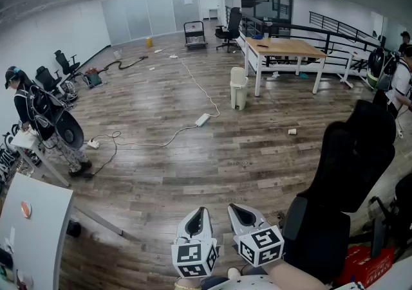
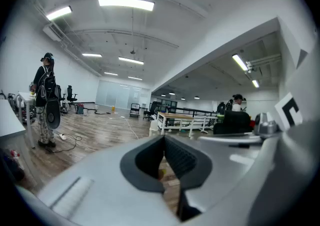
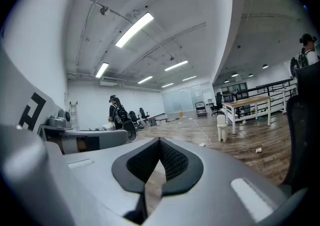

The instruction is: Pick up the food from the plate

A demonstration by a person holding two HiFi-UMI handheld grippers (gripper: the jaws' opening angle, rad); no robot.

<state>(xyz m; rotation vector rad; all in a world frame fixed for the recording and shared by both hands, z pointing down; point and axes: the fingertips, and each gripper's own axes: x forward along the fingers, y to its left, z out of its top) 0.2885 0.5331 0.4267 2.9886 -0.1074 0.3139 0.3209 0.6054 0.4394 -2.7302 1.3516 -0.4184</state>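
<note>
The left tool (image 1: 200, 213) and right tool (image 1: 237, 209) have smooth, matt grey plastic shells; their inner pads (image 3: 172, 160) are black and finely ribbed. The floor (image 1: 193, 160) is grey-brown wood plank with a soft sheen. The desk (image 1: 293, 46) has a smooth pale wooden top on white painted legs. The chair (image 1: 351, 166) looks matt black, the bin (image 1: 239, 89) cream plastic.

Bright, even light falls from long white ceiling strip lights (image 2: 126, 3), leaving a soft sheen on the grey-brown wooden plank floor (image 1: 193, 121). Fisheye distortion bends every edge, and the corners of both gripper views go black.
</note>
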